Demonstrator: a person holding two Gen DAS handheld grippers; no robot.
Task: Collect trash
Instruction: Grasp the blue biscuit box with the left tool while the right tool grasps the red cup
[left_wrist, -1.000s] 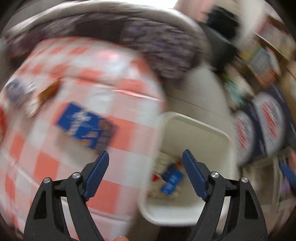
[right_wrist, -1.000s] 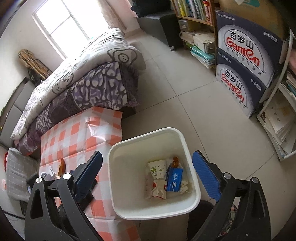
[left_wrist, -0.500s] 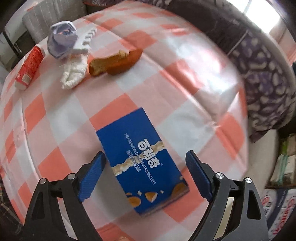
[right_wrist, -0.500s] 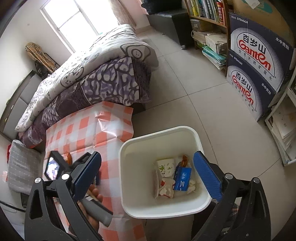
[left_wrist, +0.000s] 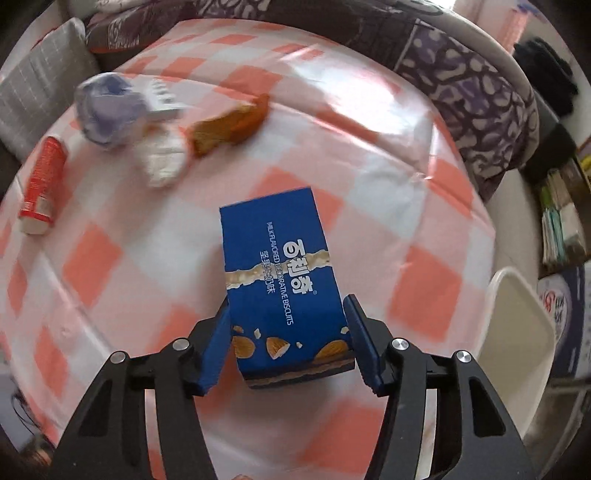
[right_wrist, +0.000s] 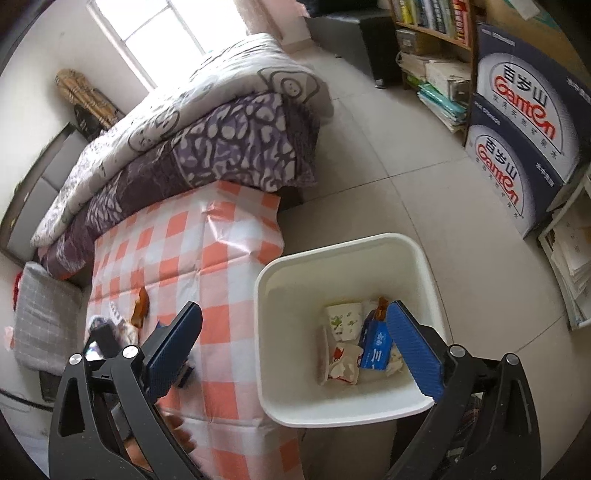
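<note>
A blue biscuit box (left_wrist: 280, 284) lies on the orange-and-white checked tablecloth (left_wrist: 424, 236). My left gripper (left_wrist: 287, 345) has closed in on the box's near end, with a pad against each side. Farther back on the cloth lie an orange-brown wrapper (left_wrist: 229, 127), a white crumpled tissue (left_wrist: 162, 160), a purple-white crumpled wrapper (left_wrist: 105, 107) and a red tube (left_wrist: 40, 184). My right gripper (right_wrist: 295, 345) is open and empty above the white trash bin (right_wrist: 413, 254), which holds a paper cup (right_wrist: 343, 319), a blue pack (right_wrist: 375, 343) and crumpled paper.
The bin stands on the tiled floor at the table's right edge and also shows in the left wrist view (left_wrist: 517, 332). A bed with a purple quilt (right_wrist: 221, 140) lies behind the table. Ganten cartons (right_wrist: 524, 122) and a bookshelf (right_wrist: 432, 48) stand at the right.
My left gripper swung from the bin back over the table, moved onto the blue biscuit box and narrowed around its near end. The right gripper stayed open above the bin.
</note>
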